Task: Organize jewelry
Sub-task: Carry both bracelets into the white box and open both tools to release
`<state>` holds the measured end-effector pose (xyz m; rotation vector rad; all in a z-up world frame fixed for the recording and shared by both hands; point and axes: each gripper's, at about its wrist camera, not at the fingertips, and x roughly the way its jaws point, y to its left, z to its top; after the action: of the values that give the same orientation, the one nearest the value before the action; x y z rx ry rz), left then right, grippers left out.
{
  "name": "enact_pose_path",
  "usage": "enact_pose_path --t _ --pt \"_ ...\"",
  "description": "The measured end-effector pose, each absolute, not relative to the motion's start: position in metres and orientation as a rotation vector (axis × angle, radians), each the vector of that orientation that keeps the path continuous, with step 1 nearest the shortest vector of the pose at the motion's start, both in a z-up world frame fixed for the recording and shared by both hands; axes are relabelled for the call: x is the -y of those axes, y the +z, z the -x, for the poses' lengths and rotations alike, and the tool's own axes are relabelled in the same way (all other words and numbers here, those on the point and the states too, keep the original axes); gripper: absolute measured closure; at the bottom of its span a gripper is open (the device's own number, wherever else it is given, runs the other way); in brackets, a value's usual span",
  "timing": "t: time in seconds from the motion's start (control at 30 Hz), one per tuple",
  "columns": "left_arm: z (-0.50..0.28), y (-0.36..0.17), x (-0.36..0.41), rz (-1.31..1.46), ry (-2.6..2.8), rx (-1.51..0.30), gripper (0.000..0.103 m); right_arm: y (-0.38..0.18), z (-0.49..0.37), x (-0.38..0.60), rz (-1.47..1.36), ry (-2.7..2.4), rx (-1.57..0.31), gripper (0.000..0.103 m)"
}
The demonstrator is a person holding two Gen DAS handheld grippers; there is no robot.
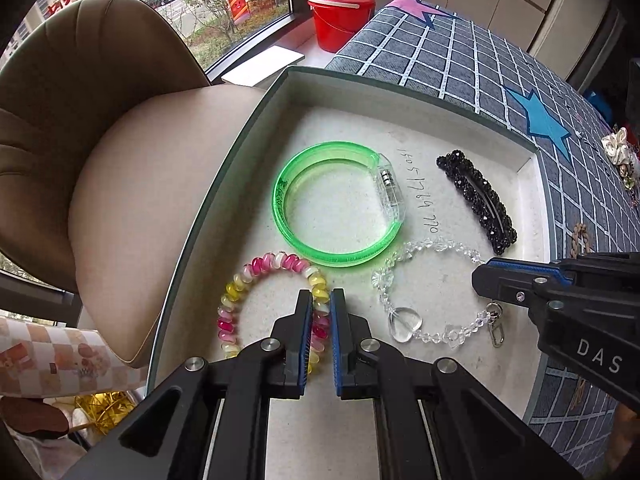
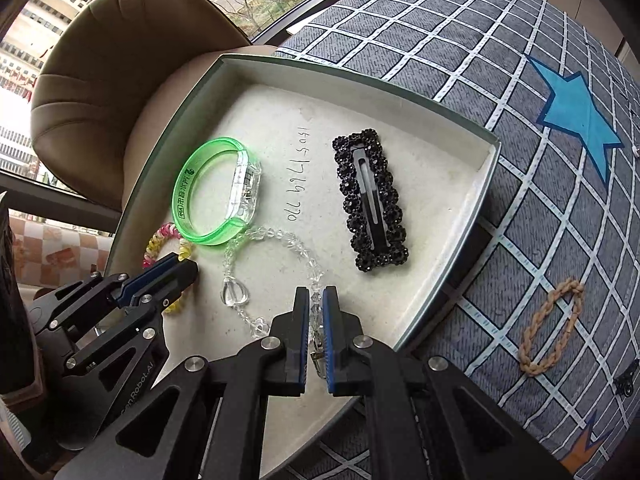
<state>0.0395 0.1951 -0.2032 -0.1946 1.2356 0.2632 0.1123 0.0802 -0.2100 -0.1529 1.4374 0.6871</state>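
Observation:
A shallow grey box (image 1: 344, 128) lies on the checked cloth and holds the jewelry. My left gripper (image 1: 321, 300) points down into its near left part, shut on the right side of a pink and yellow spiral hair tie (image 1: 256, 280) that lies on the box floor. My right gripper (image 2: 316, 296) is shut on a clear bead chain (image 2: 236, 292) near its metal clasp; the chain's loop and heart pendant rest on the floor. A green bangle (image 1: 280, 200) and a black beaded hair clip (image 1: 476, 200) lie farther back, untouched.
A tan braided hair tie (image 2: 552, 324) lies on the grey checked cloth (image 2: 520, 80) right of the box. A brown chair (image 1: 120, 120) stands against the box's left side. A red bucket (image 1: 340, 24) sits by the window; a cream fabric piece (image 1: 618, 144) lies far right.

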Motion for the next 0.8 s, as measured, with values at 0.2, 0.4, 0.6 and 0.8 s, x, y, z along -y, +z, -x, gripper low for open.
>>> enact_pose_path --t 0.2,0.4,0.6,0.8 --pt "-0.059 -0.204 -0.196 0.199 0.277 -1.216 0.088 -0.208 -0.128 -0.084 0.188 0.647 -1.398 0.096" --pt "-0.063 -0.205 -0.193 0.173 0.292 -1.230 0.088 -0.209 -0.139 -0.078 0.177 0.622 -1.393 0.096" --pt "-0.060 -0.203 -0.190 0.173 0.293 -1.251 0.088 -0.212 -0.141 -0.084 0.174 0.624 -1.407 0.096" --pt "-0.050 -0.196 -0.187 0.165 0.310 -1.263 0.088 -0.203 -0.134 -0.082 0.148 0.631 -1.408 0.090"
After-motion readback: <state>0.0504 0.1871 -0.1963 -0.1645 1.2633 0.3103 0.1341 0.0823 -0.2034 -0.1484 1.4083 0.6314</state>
